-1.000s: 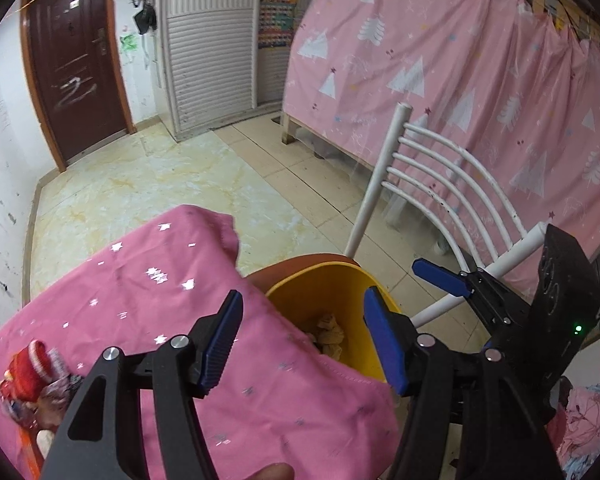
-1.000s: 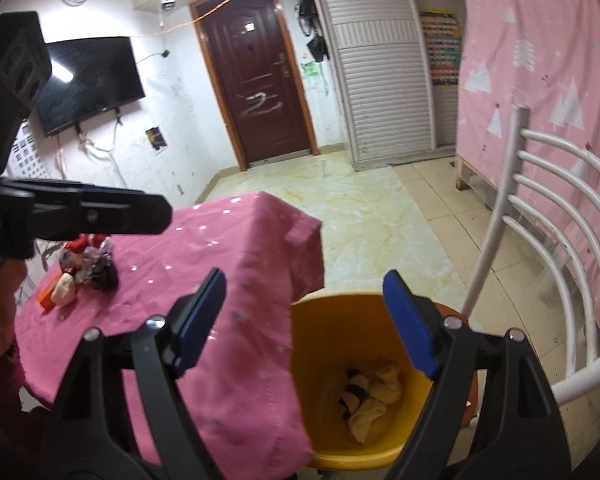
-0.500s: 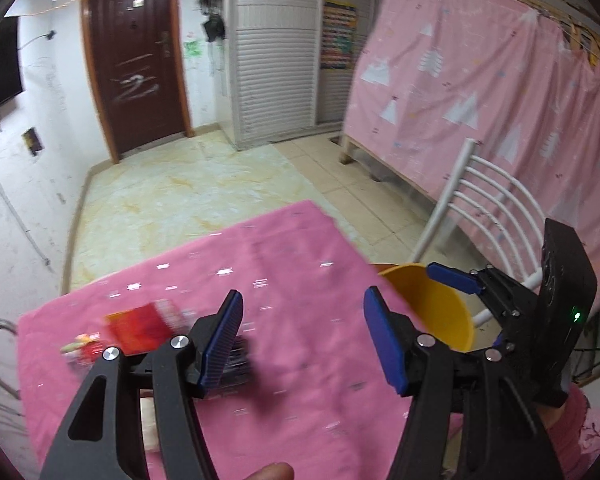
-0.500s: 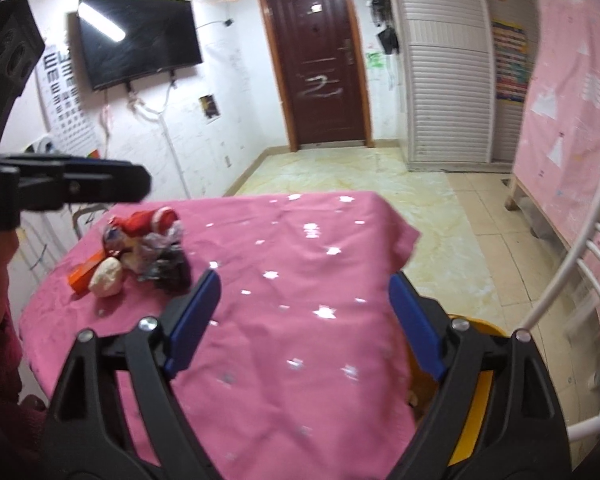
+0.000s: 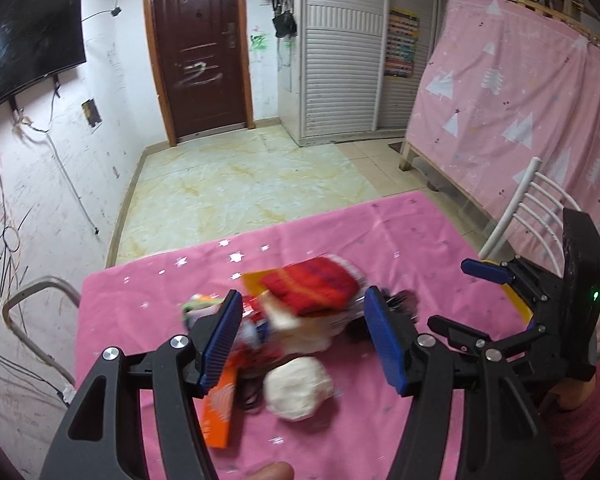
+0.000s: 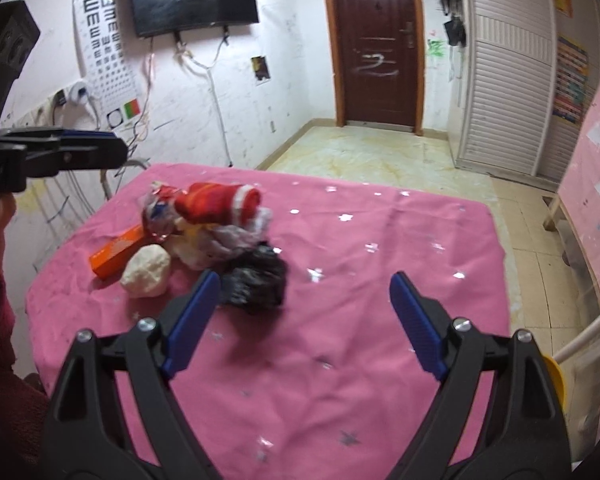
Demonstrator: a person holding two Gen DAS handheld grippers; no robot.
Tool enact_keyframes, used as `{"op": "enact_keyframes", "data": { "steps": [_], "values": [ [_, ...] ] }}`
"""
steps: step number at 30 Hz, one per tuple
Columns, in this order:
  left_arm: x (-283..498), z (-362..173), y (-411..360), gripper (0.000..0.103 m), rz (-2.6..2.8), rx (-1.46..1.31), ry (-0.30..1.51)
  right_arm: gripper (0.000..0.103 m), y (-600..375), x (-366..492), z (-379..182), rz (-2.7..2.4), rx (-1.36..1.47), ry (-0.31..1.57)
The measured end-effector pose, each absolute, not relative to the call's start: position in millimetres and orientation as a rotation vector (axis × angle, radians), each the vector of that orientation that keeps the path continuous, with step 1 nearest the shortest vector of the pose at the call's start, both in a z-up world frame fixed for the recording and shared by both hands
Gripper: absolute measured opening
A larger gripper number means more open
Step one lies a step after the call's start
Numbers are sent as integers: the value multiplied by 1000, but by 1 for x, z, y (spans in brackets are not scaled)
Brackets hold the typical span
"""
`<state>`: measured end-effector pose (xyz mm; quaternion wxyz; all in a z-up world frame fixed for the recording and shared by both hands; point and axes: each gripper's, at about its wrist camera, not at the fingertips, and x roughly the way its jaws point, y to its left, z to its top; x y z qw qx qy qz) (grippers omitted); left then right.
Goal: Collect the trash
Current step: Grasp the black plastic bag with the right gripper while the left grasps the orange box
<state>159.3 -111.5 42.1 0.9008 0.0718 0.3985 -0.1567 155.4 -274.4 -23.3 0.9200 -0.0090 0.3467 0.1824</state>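
- Left gripper (image 5: pixel 302 336): black frame, ribbed blue pads (image 5: pixel 384 340); jaws spread wide, holding nothing. It hangs just above the trash heap (image 5: pixel 296 320), and the spread looks set to straddle one piece of it.
- Right gripper (image 6: pixel 302 320): same build; jaws likewise apart and empty. It sits over bare cloth, with the black bag just beyond its left pad. Probably standing by while the other arm works.
- Red knitted item (image 5: pixel 312 284): soft, ribbed, with a white cuff; lies on top of the heap, so it is the easiest piece to reach.
- White lump (image 5: pixel 298 388): rounded, matte, crumpled-looking; rests at the near edge of the heap, touching the carton side.
- Orange carton (image 6: pixel 118 256): flat, stiff, rectangular; lies partly under the other pieces.
- Black plastic bag (image 6: pixel 256 280): glossy, scrunched; at the heap's right side, nearest the right gripper.
- Pale crumpled plastic (image 6: pixel 236 236): thin film, wadded, between the red item and the black bag.
- Tablecloth (image 6: pixel 380 280): pink fabric with silver stars, lightly wrinkled; covers the whole table.
- Yellow bin (image 6: pixel 558 380): smooth plastic rim showing past the table's right edge, beside the chair; judged to be the destination, well apart from the heap.
- White chair (image 5: pixel 540 204): curved metal slats, right of the table.
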Motion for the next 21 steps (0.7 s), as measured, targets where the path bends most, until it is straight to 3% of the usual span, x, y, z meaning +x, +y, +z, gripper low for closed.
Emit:
{"op": "enact_keyframes", "data": {
  "steps": [11,14,21],
  "values": [
    [162,-10,-47,56,-269,132,918,83,-229,178,-43,425,-92,794],
    [164,-29,-36,56,-274,131,952,68,-216,182,-49,429,-132,820],
    [166,-54,-28,56,-352,128,977,61,-206,189,-56,412,-160,848]
  ]
}}
